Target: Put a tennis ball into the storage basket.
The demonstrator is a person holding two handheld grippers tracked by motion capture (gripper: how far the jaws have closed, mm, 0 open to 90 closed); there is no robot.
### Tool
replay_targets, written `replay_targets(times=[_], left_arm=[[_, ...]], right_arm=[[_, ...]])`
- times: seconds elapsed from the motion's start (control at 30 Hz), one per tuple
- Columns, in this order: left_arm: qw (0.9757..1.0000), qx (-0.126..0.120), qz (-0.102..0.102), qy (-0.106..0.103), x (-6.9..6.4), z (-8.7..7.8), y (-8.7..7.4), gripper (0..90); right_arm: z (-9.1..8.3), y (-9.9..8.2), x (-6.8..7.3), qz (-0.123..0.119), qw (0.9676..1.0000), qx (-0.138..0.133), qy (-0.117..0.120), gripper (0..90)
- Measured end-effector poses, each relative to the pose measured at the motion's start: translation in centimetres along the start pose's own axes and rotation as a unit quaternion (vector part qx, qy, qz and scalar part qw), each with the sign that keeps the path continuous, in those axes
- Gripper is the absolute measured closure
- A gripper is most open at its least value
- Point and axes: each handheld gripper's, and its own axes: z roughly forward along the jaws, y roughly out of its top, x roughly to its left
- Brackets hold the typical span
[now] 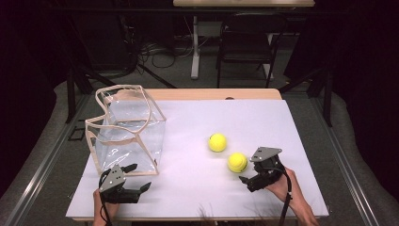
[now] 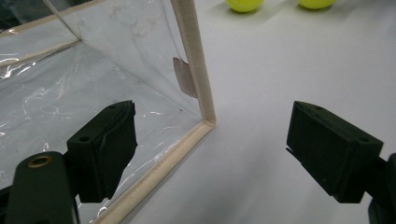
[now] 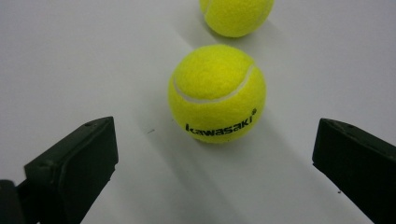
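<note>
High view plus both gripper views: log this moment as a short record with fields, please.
surface: white table
bag: clear, beige-trimmed, open, standing at the table's left
near ball: yellow, printed "kawasaki", on the table ahead of the right gripper
far ball: yellow, on the table beyond it, apart
left gripper: open, by the bag's near corner, holds nothing
right gripper: open, jaws either side of the near ball's line, not touching it

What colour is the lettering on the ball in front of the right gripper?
Black, reading "kawasaki", on the yellow ball; clearest in the right gripper view.
</note>
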Motion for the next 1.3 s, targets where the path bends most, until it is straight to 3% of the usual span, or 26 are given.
replay_targets(times=[1.3], left_arm=[[1.0000, -0.002, 0.001, -0.002, 0.0, -0.1, -0.1, 15.8]], right_arm=[[3.4, 2.6, -1.7, -0.010, 0.9984, 0.055, 0.012, 0.0]])
